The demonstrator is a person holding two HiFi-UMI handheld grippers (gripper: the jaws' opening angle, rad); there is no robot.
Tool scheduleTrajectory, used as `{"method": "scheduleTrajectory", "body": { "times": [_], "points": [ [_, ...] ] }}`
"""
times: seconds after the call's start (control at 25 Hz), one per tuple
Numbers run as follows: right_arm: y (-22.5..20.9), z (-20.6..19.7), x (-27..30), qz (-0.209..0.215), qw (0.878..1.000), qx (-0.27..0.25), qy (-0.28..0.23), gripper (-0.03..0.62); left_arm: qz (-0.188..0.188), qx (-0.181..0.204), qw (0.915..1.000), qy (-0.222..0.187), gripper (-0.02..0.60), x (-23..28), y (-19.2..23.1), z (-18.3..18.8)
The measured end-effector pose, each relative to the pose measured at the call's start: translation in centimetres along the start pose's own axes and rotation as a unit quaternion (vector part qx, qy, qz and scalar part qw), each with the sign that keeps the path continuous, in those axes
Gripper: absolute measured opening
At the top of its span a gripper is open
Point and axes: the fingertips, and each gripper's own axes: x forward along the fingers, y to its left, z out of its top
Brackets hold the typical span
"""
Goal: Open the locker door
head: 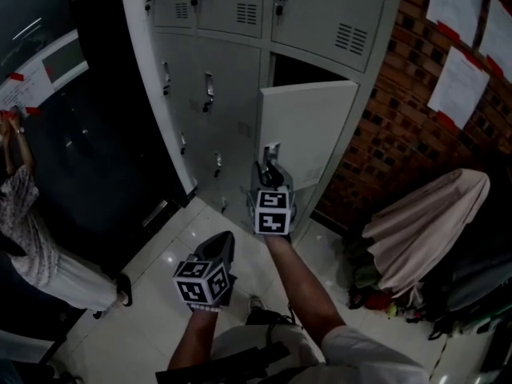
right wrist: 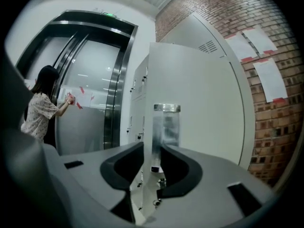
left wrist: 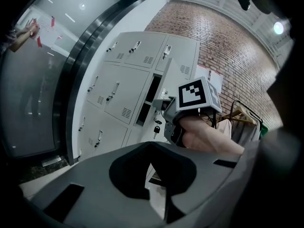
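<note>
The grey locker bank (head: 216,70) has one lower door (head: 308,126) swung partly out, with a dark opening above it. My right gripper (head: 270,170) is at that door's metal handle (head: 272,152). In the right gripper view the bright handle strip (right wrist: 165,127) stands upright between the jaws of the right gripper (right wrist: 159,163), and both pads lie against it. The door face (right wrist: 204,103) fills the view behind it. My left gripper (head: 218,245) hangs lower and to the left, away from the lockers. Its jaws (left wrist: 152,163) are shut with nothing in them.
A person (head: 32,238) stands at the left by a glass wall (head: 48,70) with notes stuck on it. On the right are a brick wall with papers (head: 460,78) and a rack draped with a beige cloth (head: 424,222). Keys hang from several locker locks (left wrist: 156,128).
</note>
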Motion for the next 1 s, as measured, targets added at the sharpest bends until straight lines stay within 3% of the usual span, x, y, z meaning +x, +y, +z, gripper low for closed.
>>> {"method": "scheduleTrajectory", "body": {
  "times": [0.44, 0.84, 1.0],
  "points": [
    [-1.2, -0.3, -5.5, 0.0, 1.0, -0.029, -0.01, 0.149, -0.037, 0.015, 0.9989, 0.022, -0.002, -0.1, -3.8, -2.1],
    [-4.0, -0.9, -13.0, -0.015, 0.999, -0.04, -0.013, 0.143, -0.09, 0.034, 0.9946, 0.038, -0.002, 0.7, -7.8, -3.1],
    [-5.1, -1.2, -15.0, -0.026, 0.999, -0.043, -0.013, 0.106, -0.111, 0.041, 0.992, 0.044, -0.002, 1.0, -9.5, -3.6]
  ]
}}
